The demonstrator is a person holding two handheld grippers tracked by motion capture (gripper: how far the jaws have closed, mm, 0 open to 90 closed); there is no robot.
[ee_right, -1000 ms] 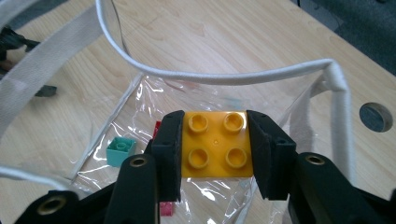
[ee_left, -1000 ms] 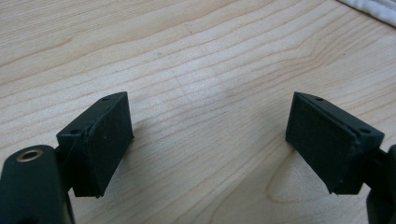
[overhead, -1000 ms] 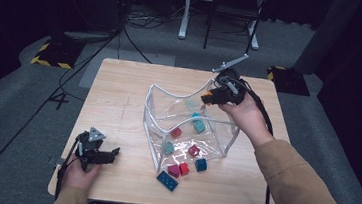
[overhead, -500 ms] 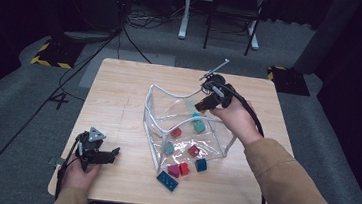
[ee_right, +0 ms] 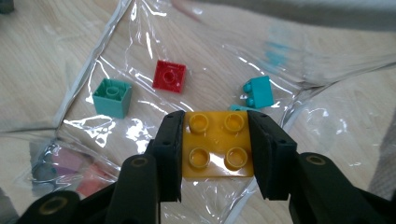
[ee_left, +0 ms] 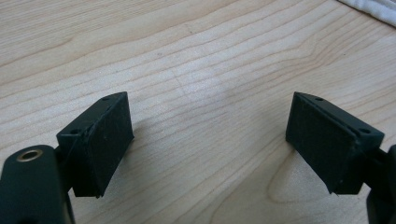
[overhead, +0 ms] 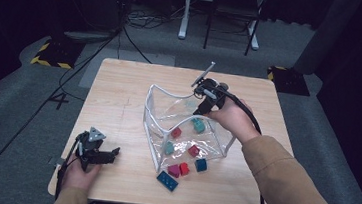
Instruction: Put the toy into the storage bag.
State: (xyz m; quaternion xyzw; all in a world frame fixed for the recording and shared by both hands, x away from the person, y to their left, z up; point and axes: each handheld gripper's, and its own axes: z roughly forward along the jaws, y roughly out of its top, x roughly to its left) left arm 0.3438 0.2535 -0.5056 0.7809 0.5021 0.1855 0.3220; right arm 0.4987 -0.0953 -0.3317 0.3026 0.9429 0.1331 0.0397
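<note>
Right gripper (ee_right: 215, 149): jaws clamped on yellow four-stud brick (ee_right: 217, 144), studs up, above the clear plastic bag (ee_right: 140, 56).
Left gripper (ee_left: 210, 140): jaws wide, over bare counter (ee_left: 196, 56).

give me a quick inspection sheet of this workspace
surface: wooden table, bare at the left.
job's things: clear bag open, with red, green and teal bricks in it; yellow brick held above it.
clutter: blue brick and a few more bricks by the bag's near edge.
grippers: right gripper shut on the yellow brick; left gripper open over bare wood.
cables: one trails from each gripper; more on the floor behind.
surroundings: dark room, grey floor, chair legs, hazard-striped blocks.
</note>
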